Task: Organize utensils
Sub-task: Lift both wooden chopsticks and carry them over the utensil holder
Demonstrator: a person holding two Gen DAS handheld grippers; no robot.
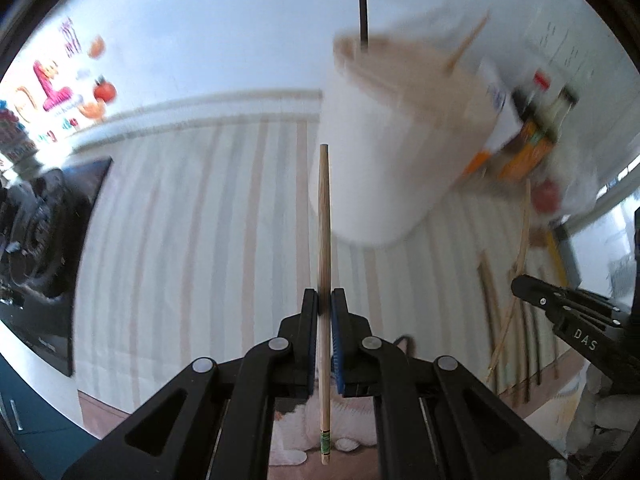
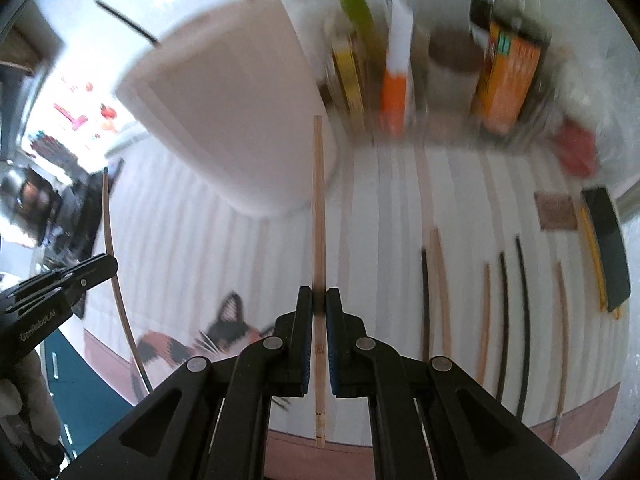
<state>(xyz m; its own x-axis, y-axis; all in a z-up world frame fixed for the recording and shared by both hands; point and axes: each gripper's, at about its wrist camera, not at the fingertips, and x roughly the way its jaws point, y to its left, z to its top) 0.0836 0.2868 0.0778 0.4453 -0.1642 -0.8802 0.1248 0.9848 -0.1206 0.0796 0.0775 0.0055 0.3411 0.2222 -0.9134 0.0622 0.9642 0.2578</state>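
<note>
Wooden chopsticks are in both claws at this moment. The left claw (image 1: 324, 300) is clenched on a brown chopstick (image 1: 324, 240) with a green band near its thick end, and the stick points straight ahead to 12 o'clock. The right claw (image 2: 319, 300) grasps a paler bamboo chopstick (image 2: 318, 220) in the same way, its pads pressed on the middle of the stick.

Below them is the desk, covered with a striped cloth (image 2: 240, 260) that has a cat picture at its near edge. On this cloth, at about 3 o'clock from the right claw, several loose chopsticks (image 2: 504, 320) lie side by side, some dark and some light, not yet collected.

Farther away, at about 11 o'clock from the right claw and 1 o'clock from the left one, stands a white holder (image 2: 224, 120), blurred, with a black stick (image 1: 363, 0) and a light one already standing in it. Behind it are bottles and boxes (image 2: 508, 80), too blurred to name.

I judge that the step in hand is carrying two sticks to the holder. The next move asks to bring each tip over the open rim, aim it downward, and only then release, one claw after the other, so that the sticks do not hit the rim or each other.
</note>
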